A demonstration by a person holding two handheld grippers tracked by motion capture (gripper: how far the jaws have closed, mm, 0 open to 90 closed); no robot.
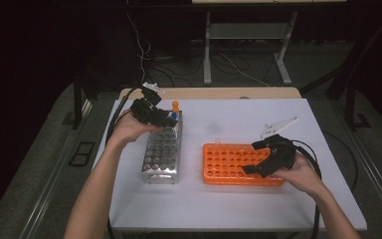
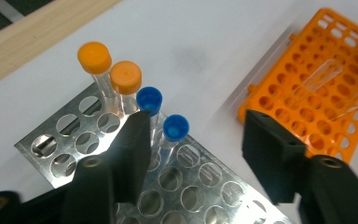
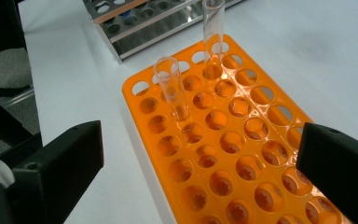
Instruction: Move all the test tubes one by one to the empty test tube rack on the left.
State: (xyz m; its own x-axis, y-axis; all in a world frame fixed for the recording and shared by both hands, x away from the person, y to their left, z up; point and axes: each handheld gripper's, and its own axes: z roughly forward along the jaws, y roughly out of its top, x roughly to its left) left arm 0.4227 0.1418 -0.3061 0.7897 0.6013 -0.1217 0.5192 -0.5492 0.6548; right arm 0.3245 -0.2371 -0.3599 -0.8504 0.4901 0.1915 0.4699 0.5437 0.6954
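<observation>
The white table (image 1: 238,199) carries two racks. Toward its left edge stands the metal rack (image 1: 162,152), long side running away from the person; toward the right edge lies the orange rack (image 1: 229,169), nearer the front.

The left gripper (image 1: 163,118) hovers over the metal rack's far end, its jaws apart with nothing pressed between them. In the left gripper view four capped tubes stand in a line along that far end: two orange-capped tubes (image 2: 94,57) nearest the far corner, then two blue-capped tubes (image 2: 175,127), the nearer one just between the jaws but untouched.

The right gripper (image 3: 200,154) rests over the right end of the orange rack, jaws wide and empty. Two clear uncapped tubes (image 3: 171,84) stand in holes near that rack's far left corner.

By the look of it, a blue-capped tube has just been seated in the metal rack and let go, so the placing step seems to be ending. The next move likely calls for lifting the left gripper straight up, clear of the caps, without knocking the neighbouring tubes.
</observation>
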